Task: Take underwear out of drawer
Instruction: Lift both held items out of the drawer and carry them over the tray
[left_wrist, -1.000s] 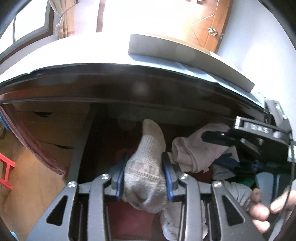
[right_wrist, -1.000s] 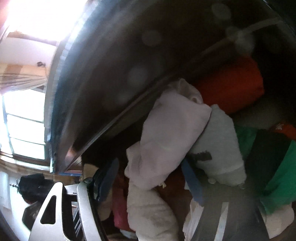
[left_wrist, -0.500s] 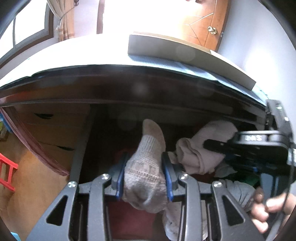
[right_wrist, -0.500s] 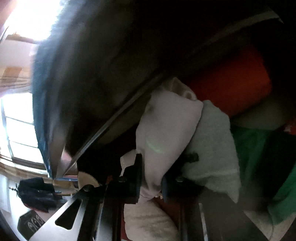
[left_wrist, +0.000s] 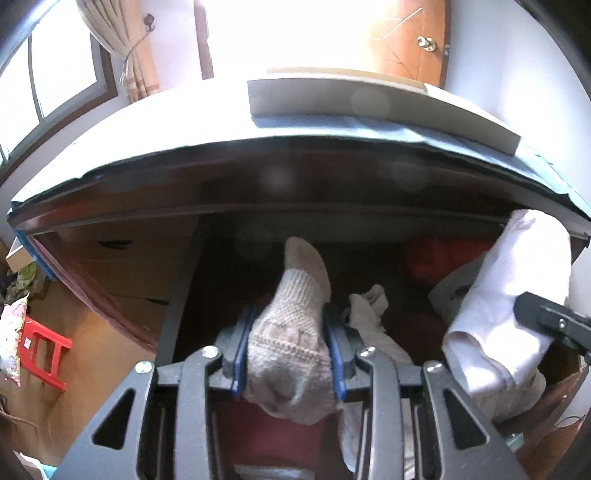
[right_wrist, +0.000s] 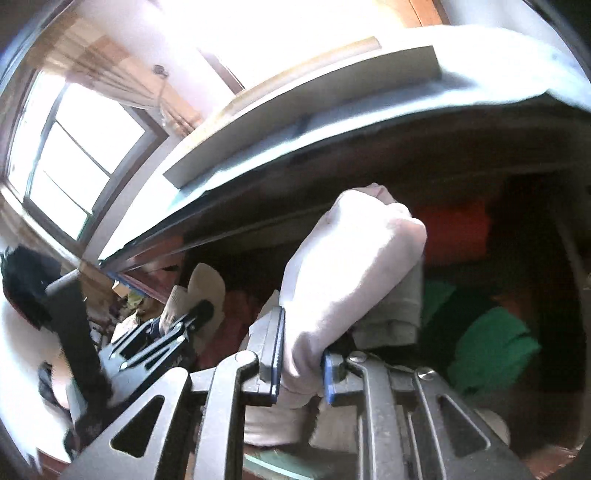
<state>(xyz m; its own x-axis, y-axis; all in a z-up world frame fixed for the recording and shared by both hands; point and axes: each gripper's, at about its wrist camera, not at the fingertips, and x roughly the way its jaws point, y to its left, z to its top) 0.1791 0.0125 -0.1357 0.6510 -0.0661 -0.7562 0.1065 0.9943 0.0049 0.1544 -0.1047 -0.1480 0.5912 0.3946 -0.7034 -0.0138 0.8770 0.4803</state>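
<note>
My left gripper (left_wrist: 288, 354) is shut on a beige knitted sock (left_wrist: 291, 332) and holds it over the open dark wooden drawer (left_wrist: 184, 295). My right gripper (right_wrist: 301, 363) is shut on a pale pinkish-white garment (right_wrist: 347, 266), lifted above the drawer's contents; it also shows in the left wrist view (left_wrist: 513, 295) at the right. The left gripper with the sock shows in the right wrist view (right_wrist: 192, 314) at the left.
The drawer holds red (right_wrist: 454, 229), green (right_wrist: 491, 347) and grey (left_wrist: 380, 332) clothes. The tabletop edge (left_wrist: 295, 155) overhangs the drawer, with a flat grey board (left_wrist: 369, 103) on it. A red stool (left_wrist: 44, 350) stands on the floor at the left.
My right gripper shut on the pale garment and lifted it up and to the right, out of the pile. My left gripper kept hold of the sock, nearly still.
</note>
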